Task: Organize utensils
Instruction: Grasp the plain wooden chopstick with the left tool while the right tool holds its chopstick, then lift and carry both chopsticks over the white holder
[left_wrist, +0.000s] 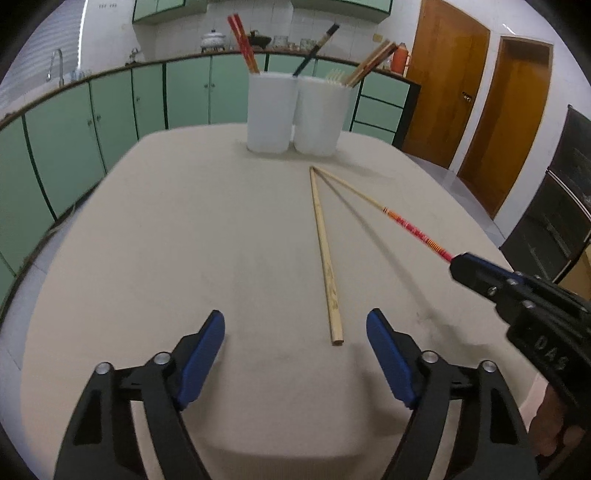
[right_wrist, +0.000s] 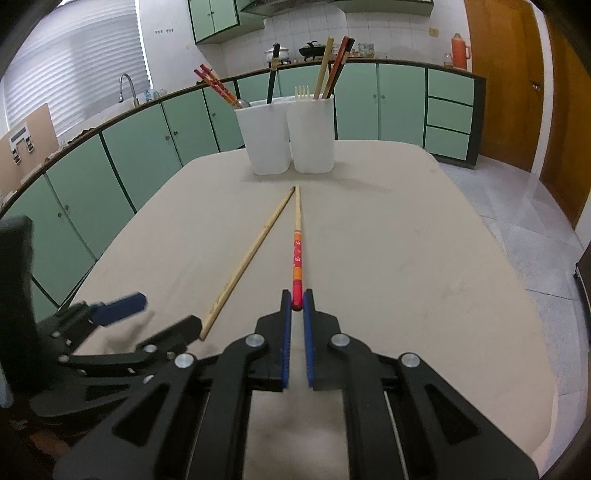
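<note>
A plain wooden chopstick lies flat on the beige table, its near end just ahead of my left gripper, whose blue pads stand open and apart from it. My right gripper is shut on the red end of a red-and-orange patterned chopstick, whose far tip meets the plain one's tip. Two white holders stand at the table's far end with chopsticks and a fork in them.
Green cabinets with a counter and sink tap run behind and left of the table. Wooden doors are at the right, a dark oven unit further right. A hand holds the right gripper's handle.
</note>
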